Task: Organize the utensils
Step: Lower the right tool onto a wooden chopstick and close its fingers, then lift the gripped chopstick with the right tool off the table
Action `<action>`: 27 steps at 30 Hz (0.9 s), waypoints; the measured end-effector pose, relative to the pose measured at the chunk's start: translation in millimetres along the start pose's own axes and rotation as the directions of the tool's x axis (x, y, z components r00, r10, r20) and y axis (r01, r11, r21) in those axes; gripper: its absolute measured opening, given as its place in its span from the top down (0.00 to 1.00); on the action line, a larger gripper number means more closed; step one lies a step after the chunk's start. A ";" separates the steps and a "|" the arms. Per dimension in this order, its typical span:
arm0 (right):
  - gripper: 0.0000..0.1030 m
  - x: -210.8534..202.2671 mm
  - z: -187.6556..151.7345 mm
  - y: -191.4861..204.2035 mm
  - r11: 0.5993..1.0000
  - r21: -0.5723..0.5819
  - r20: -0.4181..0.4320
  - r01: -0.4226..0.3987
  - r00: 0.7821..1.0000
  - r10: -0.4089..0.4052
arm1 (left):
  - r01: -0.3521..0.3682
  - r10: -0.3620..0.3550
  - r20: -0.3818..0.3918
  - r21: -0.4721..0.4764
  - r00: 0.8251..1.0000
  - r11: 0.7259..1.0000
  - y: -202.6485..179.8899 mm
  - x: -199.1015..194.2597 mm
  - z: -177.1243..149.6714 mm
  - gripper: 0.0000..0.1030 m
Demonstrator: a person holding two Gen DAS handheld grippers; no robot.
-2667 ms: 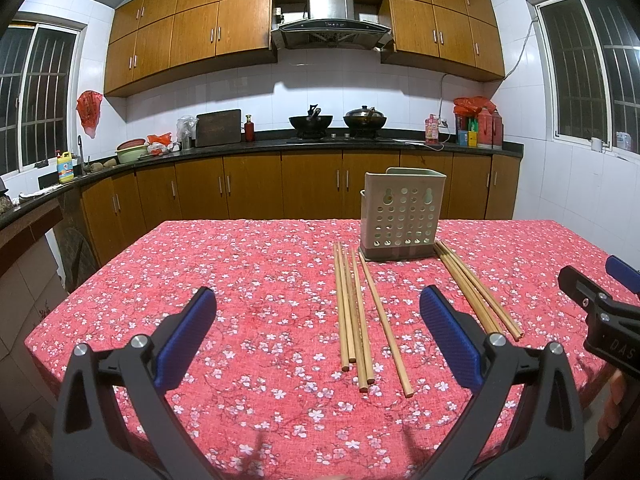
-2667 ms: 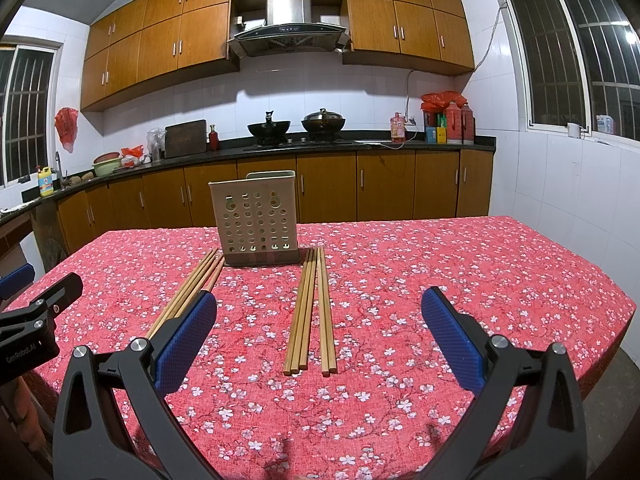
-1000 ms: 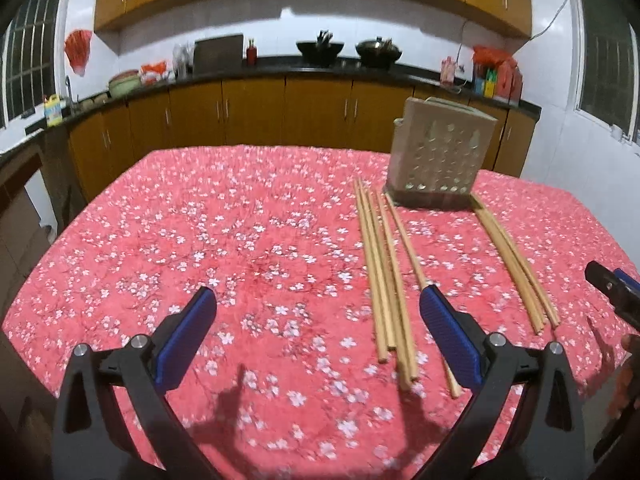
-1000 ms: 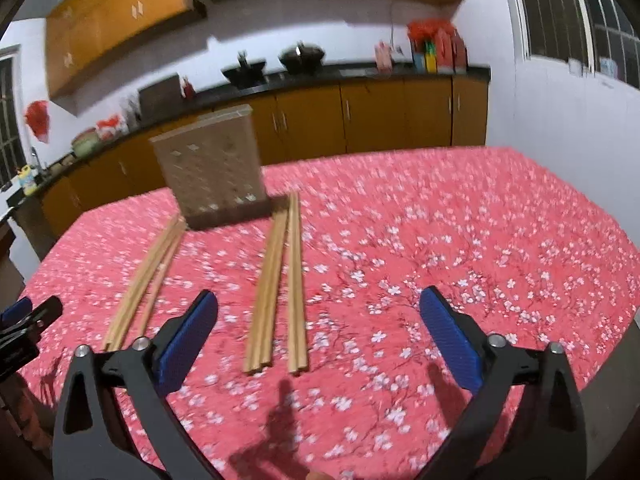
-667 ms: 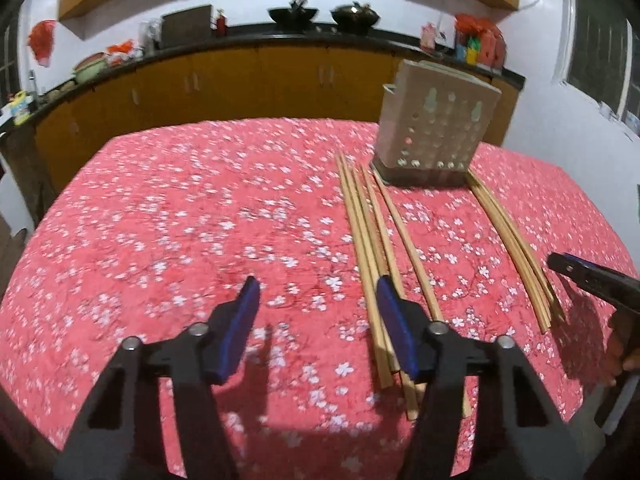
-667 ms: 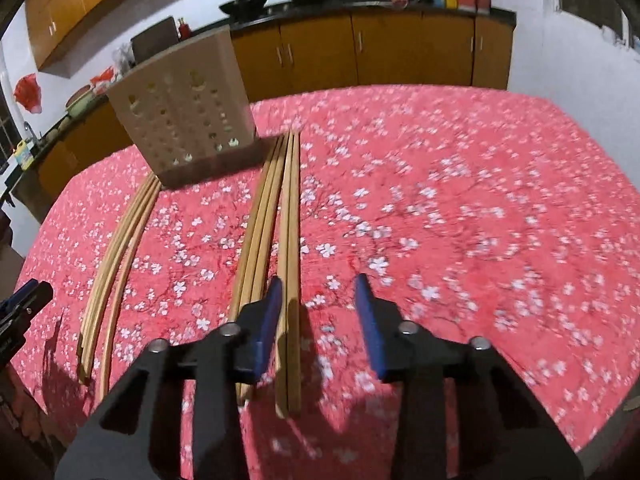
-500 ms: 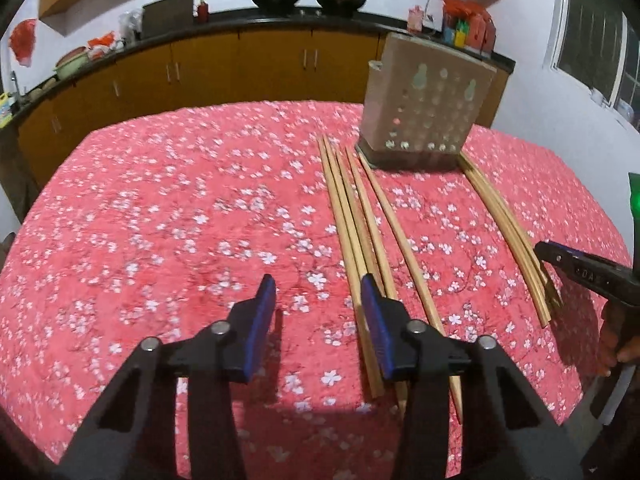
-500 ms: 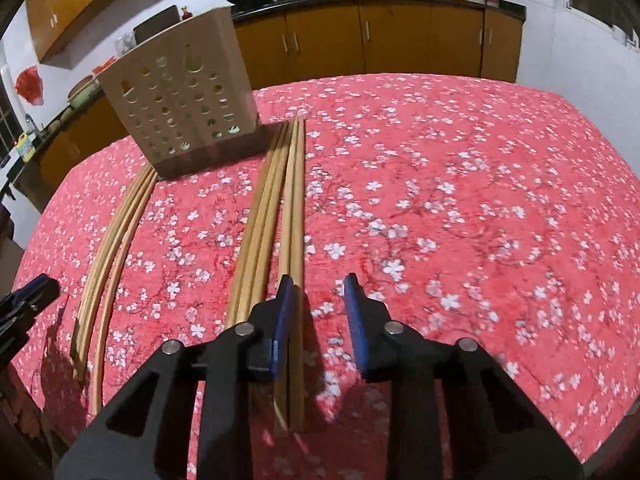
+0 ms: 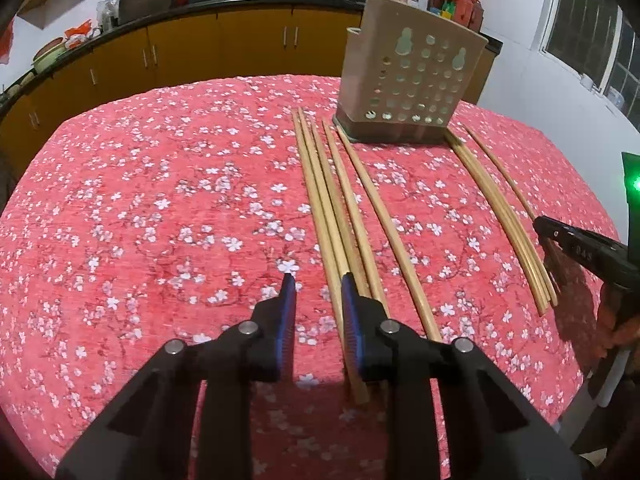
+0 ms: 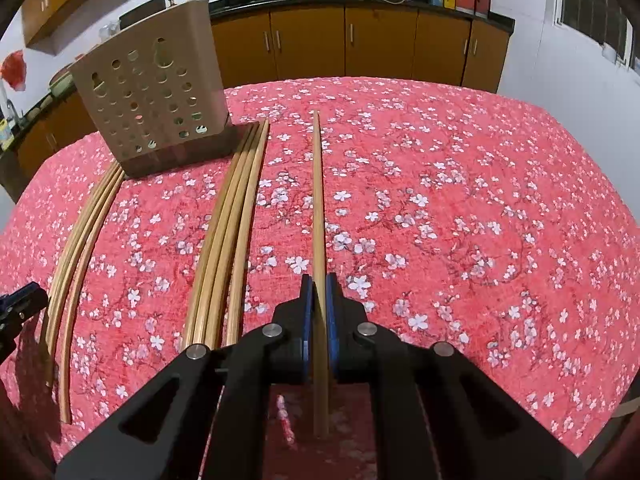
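A beige perforated utensil holder (image 9: 408, 88) (image 10: 152, 100) stands upright at the far side of the table. Two bundles of wooden chopsticks lie in front of it. My left gripper (image 9: 317, 280) hovers low over the near end of the left bundle (image 9: 332, 208). Its jaws are closing, with the leftmost stick lying between them beside the right pad (image 9: 352, 320); the left pad stays clear of it. My right gripper (image 10: 316, 280) is shut on a single chopstick (image 10: 317, 200), set apart from the remaining sticks (image 10: 232, 232).
A red cloth with white blossoms (image 9: 160, 200) covers the table, whose near edge lies just under both grippers. The right gripper's tip (image 9: 580, 248) shows at the right edge of the left wrist view. Kitchen cabinets (image 10: 380, 44) line the far wall.
Both grippers dropped toward the near ends of the chopsticks and their jaws narrowed. The right one closed on a single stick, which now lies apart from its bundle.
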State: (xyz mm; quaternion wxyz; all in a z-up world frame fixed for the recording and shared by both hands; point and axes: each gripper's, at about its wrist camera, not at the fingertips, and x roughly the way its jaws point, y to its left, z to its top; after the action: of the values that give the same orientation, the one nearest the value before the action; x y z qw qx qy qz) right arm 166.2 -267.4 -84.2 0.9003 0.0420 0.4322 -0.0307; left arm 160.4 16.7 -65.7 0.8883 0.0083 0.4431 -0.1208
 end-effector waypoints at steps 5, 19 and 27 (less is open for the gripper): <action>0.93 -2.3 -1.4 -1.9 1.000 0.009 0.005 -0.012 1.000 0.012 | 0.003 -0.003 -0.006 0.003 1.000 1.000 -3.1 2.1 1.2 0.84; 0.93 3.5 4.9 -3.0 1.000 0.000 0.017 0.001 1.000 -0.001 | -0.096 0.097 -0.027 0.034 0.995 0.995 10.2 30.1 28.3 0.92; 0.93 13.6 16.4 -21.2 0.997 0.074 0.025 -0.039 0.999 0.037 | -0.061 0.062 0.010 -0.037 0.998 0.997 42.8 30.6 32.1 0.92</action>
State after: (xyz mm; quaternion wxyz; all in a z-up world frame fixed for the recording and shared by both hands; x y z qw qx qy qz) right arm 185.5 -290.4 -85.6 0.9035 0.0833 0.4193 -0.0299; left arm 212.9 48.0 -74.3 0.8940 0.0048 0.4398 -0.0852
